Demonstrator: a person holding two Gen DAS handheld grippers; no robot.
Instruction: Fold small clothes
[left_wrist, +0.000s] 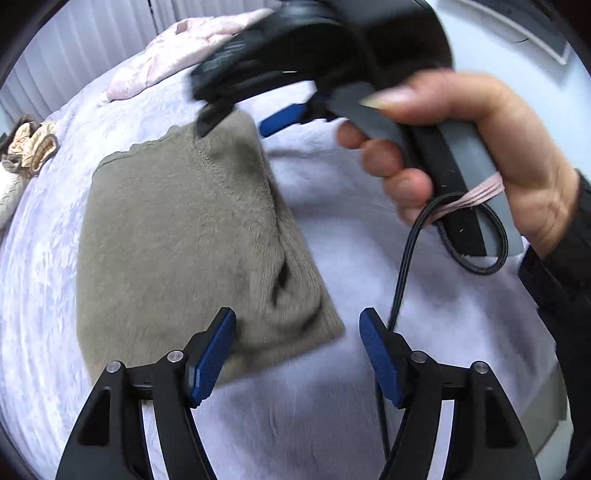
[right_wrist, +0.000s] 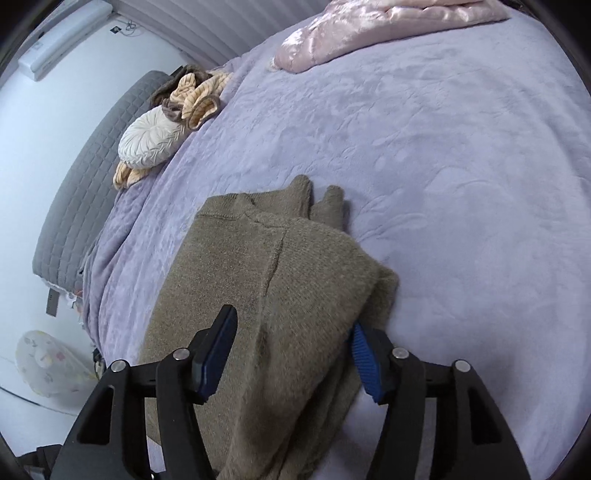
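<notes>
So the olive knit sweater (right_wrist: 280, 295) lies folded lower-center on the lavender bedspread (right_wrist: 443, 166). Both the left gripper (left_wrist: 297, 347) and right gripper (right_wrist: 291, 350) are spread, pinching nothing. Looks like a fold's just set; next probably another fold or setting it aside.

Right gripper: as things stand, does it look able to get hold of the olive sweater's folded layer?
Probably yes. The right gripper stands open just over the olive sweater, its raised fold between the fingers, with nothing else lying on the lilac blanket there.
</notes>
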